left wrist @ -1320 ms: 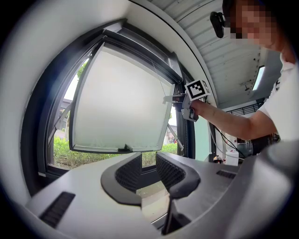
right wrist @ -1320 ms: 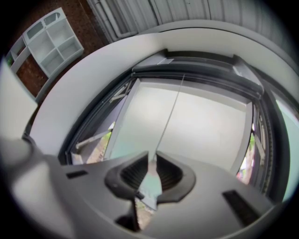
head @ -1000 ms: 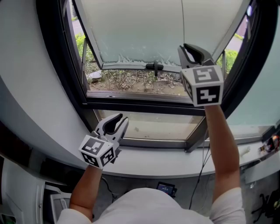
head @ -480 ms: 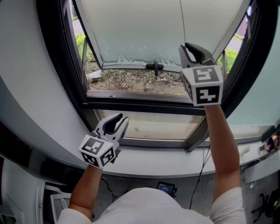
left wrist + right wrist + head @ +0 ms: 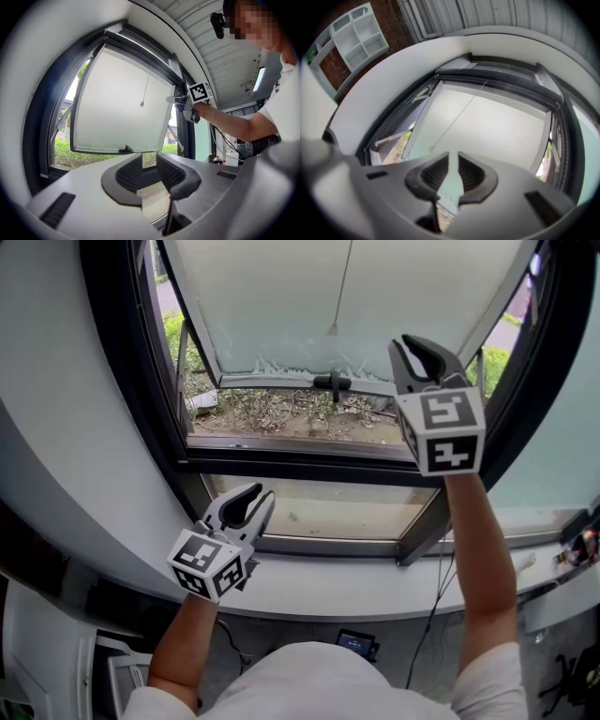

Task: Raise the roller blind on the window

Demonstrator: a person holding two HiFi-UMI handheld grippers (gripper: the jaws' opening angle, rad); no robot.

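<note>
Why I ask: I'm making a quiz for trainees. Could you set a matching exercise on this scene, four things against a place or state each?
Things:
1. left gripper
2. right gripper
3. cord
4. handle

States:
A. black, at the pane's lower edge
B. low by the sill, jaws wide apart, empty
C. hanging loose, in neither gripper
D. raised high, jaws narrowly apart, empty

Pairs: 1-B, 2-D, 3-C, 4-A
</note>
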